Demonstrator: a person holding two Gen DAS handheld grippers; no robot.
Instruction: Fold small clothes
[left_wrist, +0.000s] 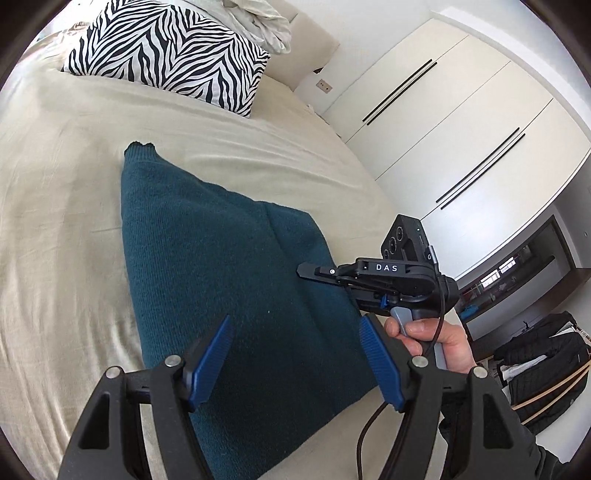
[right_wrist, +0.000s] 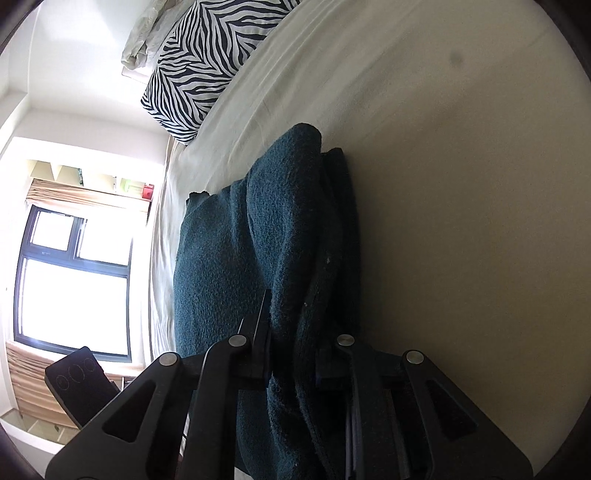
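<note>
A dark teal knitted garment (left_wrist: 221, 266) lies partly folded on the beige bed (left_wrist: 55, 221). My left gripper (left_wrist: 295, 354) is open and empty, its blue pads (left_wrist: 212, 363) just above the garment's near part. My right gripper (left_wrist: 306, 271) comes in from the right at the garment's right edge. In the right wrist view my right gripper (right_wrist: 291, 354) is shut on a thick fold of the teal garment (right_wrist: 221, 258), pinching several layers at the edge.
A zebra-print pillow (left_wrist: 166, 51) and a crumpled pale cloth (left_wrist: 258, 22) lie at the head of the bed. White wardrobe doors (left_wrist: 461, 122) stand at the right. A dark backpack (left_wrist: 543, 369) sits low right. A window (right_wrist: 70, 280) shows in the right wrist view.
</note>
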